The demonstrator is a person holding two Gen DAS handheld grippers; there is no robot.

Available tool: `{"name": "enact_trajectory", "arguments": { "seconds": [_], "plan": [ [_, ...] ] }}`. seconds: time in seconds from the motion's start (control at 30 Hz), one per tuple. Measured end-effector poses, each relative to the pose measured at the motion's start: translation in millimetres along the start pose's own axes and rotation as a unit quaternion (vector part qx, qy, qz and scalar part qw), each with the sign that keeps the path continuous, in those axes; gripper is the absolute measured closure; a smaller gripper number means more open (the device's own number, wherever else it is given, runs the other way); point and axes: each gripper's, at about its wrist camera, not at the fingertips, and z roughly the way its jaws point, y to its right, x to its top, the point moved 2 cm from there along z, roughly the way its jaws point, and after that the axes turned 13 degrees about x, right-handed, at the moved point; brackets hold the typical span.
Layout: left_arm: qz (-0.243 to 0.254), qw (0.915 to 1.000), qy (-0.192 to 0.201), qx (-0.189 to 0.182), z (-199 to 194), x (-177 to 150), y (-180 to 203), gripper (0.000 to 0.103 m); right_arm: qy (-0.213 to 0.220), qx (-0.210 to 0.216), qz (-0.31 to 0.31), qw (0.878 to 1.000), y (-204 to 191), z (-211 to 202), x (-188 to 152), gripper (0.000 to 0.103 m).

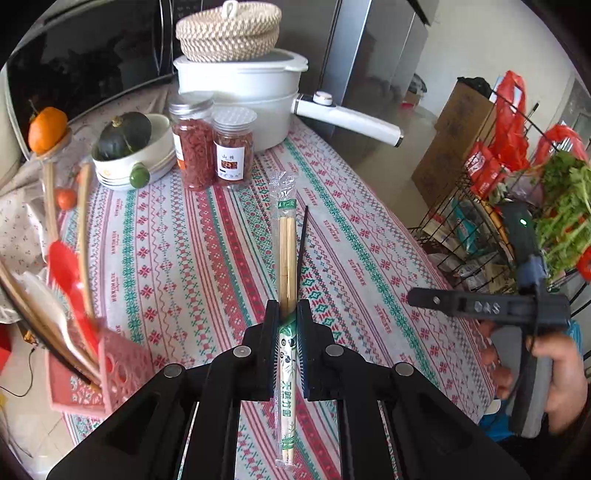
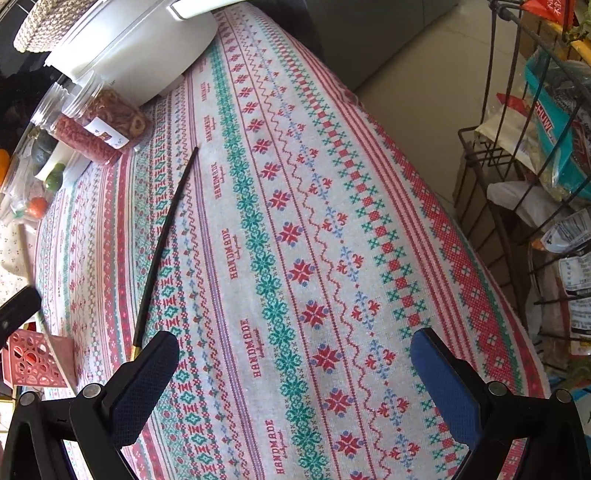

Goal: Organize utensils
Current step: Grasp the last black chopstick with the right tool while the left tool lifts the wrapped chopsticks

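Observation:
My left gripper [image 1: 288,310] is shut on a plastic-wrapped pair of bamboo chopsticks [image 1: 286,254], held above the patterned tablecloth [image 1: 184,258]. A single black chopstick [image 1: 302,240] lies on the cloth just right of them; it also shows in the right wrist view [image 2: 162,243]. A pink perforated utensil holder [image 1: 110,373] at the left holds a red spatula [image 1: 68,269] and wooden utensils. My right gripper [image 2: 295,354] is open and empty over the cloth, right of the black chopstick. It shows in the left wrist view [image 1: 424,297], held by a hand.
A white pot [image 1: 240,92] with a long handle and a woven basket [image 1: 229,33] on top stands at the back. Two jars [image 1: 212,147], a bowl with a squash [image 1: 129,147] and an orange [image 1: 46,129] stand nearby. A wire rack [image 2: 535,147] with packets stands off the table's right edge.

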Motion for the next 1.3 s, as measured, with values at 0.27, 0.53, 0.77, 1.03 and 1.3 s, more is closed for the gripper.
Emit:
{"name": "enact_trajectory", "arguments": {
  "seconds": [0.27, 0.53, 0.77, 1.03, 1.3],
  "plan": [
    [-0.048, 0.9972, 0.053, -0.022, -43, -40, -42, 0.094, -0.028, 0.005, -0.003, 1.000, -27, 38, 1, 0.000],
    [-0.072, 0.9939, 0.070, -0.045, -68, -56, -85, 0.094, -0.018, 0.015, -0.023, 0.999, -63, 76, 22, 0.022],
    [-0.082, 0.9932, 0.069, -0.046, -70, -63, -113, 0.094, -0.004, -0.049, -0.057, 0.997, -90, 117, 45, 0.044],
    [-0.107, 0.9905, 0.075, -0.042, -72, -64, -133, 0.094, 0.035, -0.138, -0.079, 0.987, -100, 128, 58, 0.091],
    [-0.119, 0.9870, 0.104, -0.031, -87, -66, -138, 0.094, 0.067, -0.042, -0.043, 0.996, -77, 90, 43, 0.098]
  ]
}}
